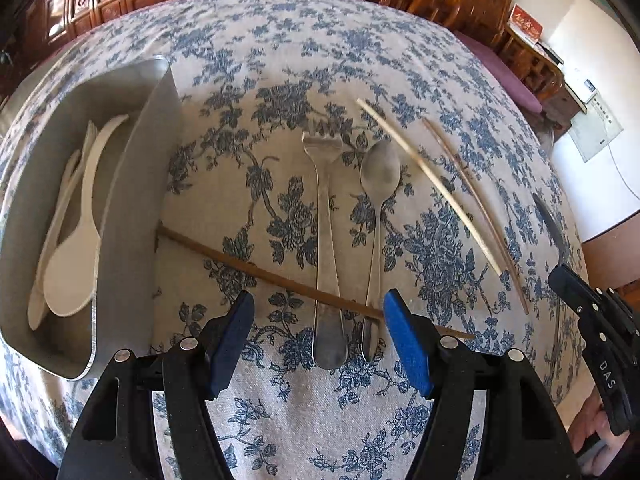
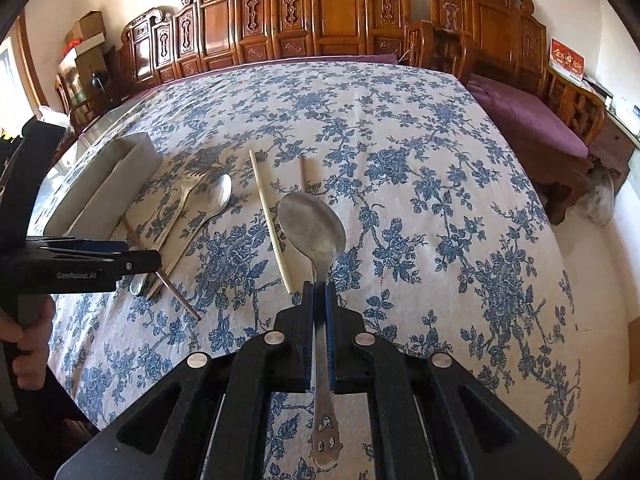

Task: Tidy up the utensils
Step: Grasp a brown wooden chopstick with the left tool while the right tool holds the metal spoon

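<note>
Two grippers you're holding, right gripper (image 2: 319, 292) clamping a spoon (image 2: 314, 228), left gripper (image 1: 318, 338) hanging open over the fork (image 1: 326, 240).

Metal spoons: two, one on the cloth (image 1: 379, 184) at 12 o'clock of the left wrist view, one held up (image 2: 316, 232) in the right wrist view. Metal fork (image 1: 326, 216): one. Chopsticks: three, two (image 1: 430, 184) (image 1: 476, 216) at 2 o'clock, one dark (image 1: 280, 276) lying crosswise. White plastic spoons (image 1: 76, 256) in the tray (image 1: 132, 208) at 9 o'clock: at least two, overlapping. Trays: one.
</note>
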Action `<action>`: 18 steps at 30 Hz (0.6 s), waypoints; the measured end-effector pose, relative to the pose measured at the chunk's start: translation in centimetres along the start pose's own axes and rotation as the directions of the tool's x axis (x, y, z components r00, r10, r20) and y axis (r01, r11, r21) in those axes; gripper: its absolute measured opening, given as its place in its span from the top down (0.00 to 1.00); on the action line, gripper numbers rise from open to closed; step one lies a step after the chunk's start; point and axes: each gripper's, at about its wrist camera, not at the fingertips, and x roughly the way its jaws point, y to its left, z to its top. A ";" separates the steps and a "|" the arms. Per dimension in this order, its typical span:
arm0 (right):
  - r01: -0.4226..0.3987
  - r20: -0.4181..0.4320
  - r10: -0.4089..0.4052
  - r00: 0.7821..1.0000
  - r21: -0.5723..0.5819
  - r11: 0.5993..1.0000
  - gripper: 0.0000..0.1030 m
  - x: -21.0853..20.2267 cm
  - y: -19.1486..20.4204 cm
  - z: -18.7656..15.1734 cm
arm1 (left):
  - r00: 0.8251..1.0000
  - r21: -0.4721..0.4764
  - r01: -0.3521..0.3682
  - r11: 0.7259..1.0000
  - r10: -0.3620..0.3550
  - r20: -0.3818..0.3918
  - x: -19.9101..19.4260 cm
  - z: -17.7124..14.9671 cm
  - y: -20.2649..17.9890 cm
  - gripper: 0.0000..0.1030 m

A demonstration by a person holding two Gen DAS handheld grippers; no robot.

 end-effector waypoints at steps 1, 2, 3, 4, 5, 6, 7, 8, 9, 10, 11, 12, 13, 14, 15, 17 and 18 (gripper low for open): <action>-0.001 0.000 0.001 1.000 0.001 1.000 0.94 0.0 0.0 0.0 | 1.000 -0.004 -0.001 1.000 0.001 0.006 0.0 0.0 0.0 0.38; -0.003 0.002 0.003 1.000 0.004 1.000 0.94 -0.1 -0.1 0.0 | 1.000 -0.007 -0.003 1.000 0.003 0.004 0.0 0.1 0.0 0.38; -0.002 0.003 0.002 1.000 0.004 1.000 0.94 -0.1 -0.1 0.0 | 1.000 -0.010 -0.001 1.000 0.001 0.002 0.1 0.3 0.0 0.38; -0.004 0.007 0.004 1.000 0.010 1.000 0.94 -0.2 -0.2 0.0 | 1.000 -0.016 0.001 1.000 -0.001 0.002 0.1 0.3 0.1 0.38; -0.006 0.009 0.006 1.000 0.014 1.000 0.94 -0.3 -0.3 0.1 | 1.000 -0.017 -0.002 1.000 0.002 0.003 0.1 0.4 0.1 0.40; -0.007 0.011 0.007 1.000 0.016 1.000 0.94 -0.3 -0.4 0.1 | 1.000 -0.014 -0.007 1.000 0.007 0.004 0.2 0.5 0.1 0.42; -0.008 0.013 0.008 1.000 0.019 1.000 0.94 -0.4 -0.4 0.1 | 1.000 -0.013 -0.011 1.000 0.011 0.006 0.3 0.7 0.1 0.43; -0.009 0.014 0.008 1.000 0.020 1.000 0.94 -0.4 -0.5 0.2 | 1.000 -0.011 -0.016 1.000 0.016 0.007 0.3 0.7 0.0 0.46; -0.009 0.014 0.009 1.000 0.022 1.000 0.94 -0.5 -0.5 0.2 | 1.000 -0.010 -0.021 1.000 0.021 0.007 0.2 0.7 0.0 0.50; -0.009 0.014 0.009 1.000 0.022 1.000 0.94 -0.4 -0.5 0.2 | 1.000 -0.009 -0.020 1.000 0.020 0.007 0.2 0.6 0.0 0.52; -0.010 0.013 0.010 1.000 0.022 1.000 0.94 -0.5 -0.5 0.2 | 1.000 -0.006 -0.018 1.000 0.018 0.004 0.2 0.6 0.0 0.55; -0.011 0.013 0.011 1.000 0.021 1.000 0.94 -0.5 -0.6 0.2 | 1.000 -0.003 -0.014 1.000 0.014 0.002 0.1 0.4 0.0 0.59; -0.011 0.013 0.011 1.000 0.020 1.000 0.94 -0.5 -0.6 0.2 | 1.000 0.003 -0.010 1.000 0.010 -0.002 0.0 0.2 -0.1 0.60; -0.012 0.014 0.011 1.000 0.021 1.000 0.94 -0.5 -0.6 0.2 | 1.000 0.007 -0.008 1.000 0.008 -0.004 -0.1 0.0 -0.1 0.62; -0.012 0.014 0.011 1.000 0.020 1.000 0.94 -0.5 -0.6 0.2 | 1.000 0.009 -0.004 1.000 0.005 -0.006 -0.2 -0.1 -0.1 0.64; -0.013 0.016 0.012 1.000 0.020 1.000 0.94 -0.6 -0.6 0.2 | 1.000 0.013 0.008 1.000 -0.008 -0.010 -0.4 -0.6 -0.1 0.69; -0.013 0.016 0.013 1.000 0.019 1.000 0.94 -0.6 -0.6 0.2 | 1.000 0.019 0.008 1.000 -0.008 -0.008 -0.4 -0.8 -0.1 0.72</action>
